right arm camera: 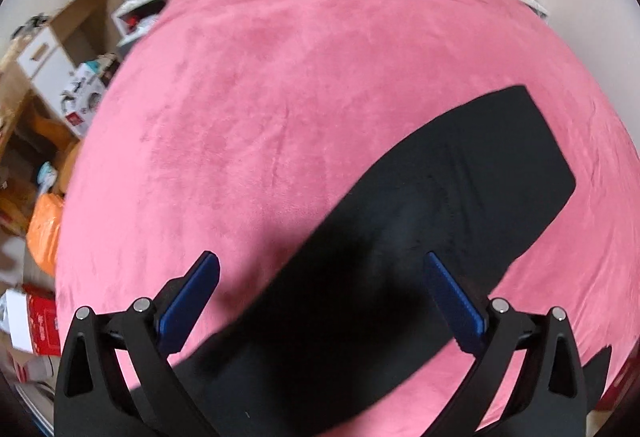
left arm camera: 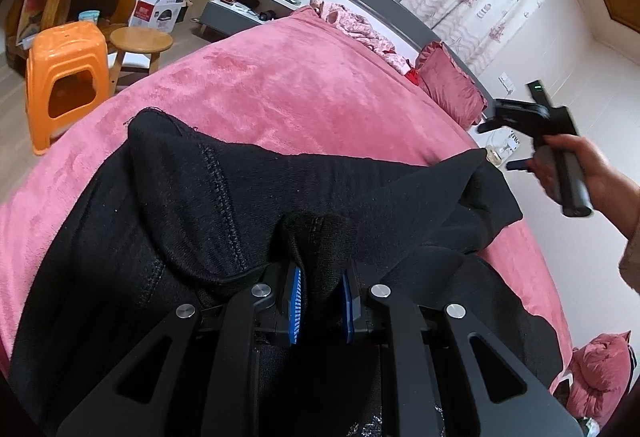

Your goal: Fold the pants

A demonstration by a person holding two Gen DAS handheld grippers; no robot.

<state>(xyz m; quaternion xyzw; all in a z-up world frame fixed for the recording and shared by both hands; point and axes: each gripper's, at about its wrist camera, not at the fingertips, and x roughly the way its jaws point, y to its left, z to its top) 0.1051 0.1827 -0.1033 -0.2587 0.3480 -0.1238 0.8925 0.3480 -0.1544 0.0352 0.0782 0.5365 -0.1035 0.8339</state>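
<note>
Nearest the left wrist lens, we found the left gripper (left arm camera: 320,301) clenched on a raised fold of the black pants (left arm camera: 224,205), its blue pads (left arm camera: 295,303) pressing the cloth from both sides. We noted the pants bunched over the near part of the pink bedspread (left arm camera: 280,93), a seamed edge running up toward 11 o'clock. At 3 o'clock a hand (left arm camera: 576,173) gripped the handle of the right gripper (left arm camera: 504,147) above the bed's edge, blurred. From the right wrist view we recorded that gripper (right arm camera: 320,301) released, jaws wide apart with nothing between the pads (right arm camera: 192,301); a flat pant leg (right arm camera: 440,205) lay beneath, stretching toward 2 o'clock on the bedspread (right arm camera: 280,77). An orange stool (left arm camera: 64,77) stood at 9 o'clock, pink pillows (left arm camera: 452,81) at 2 o'clock.
</note>
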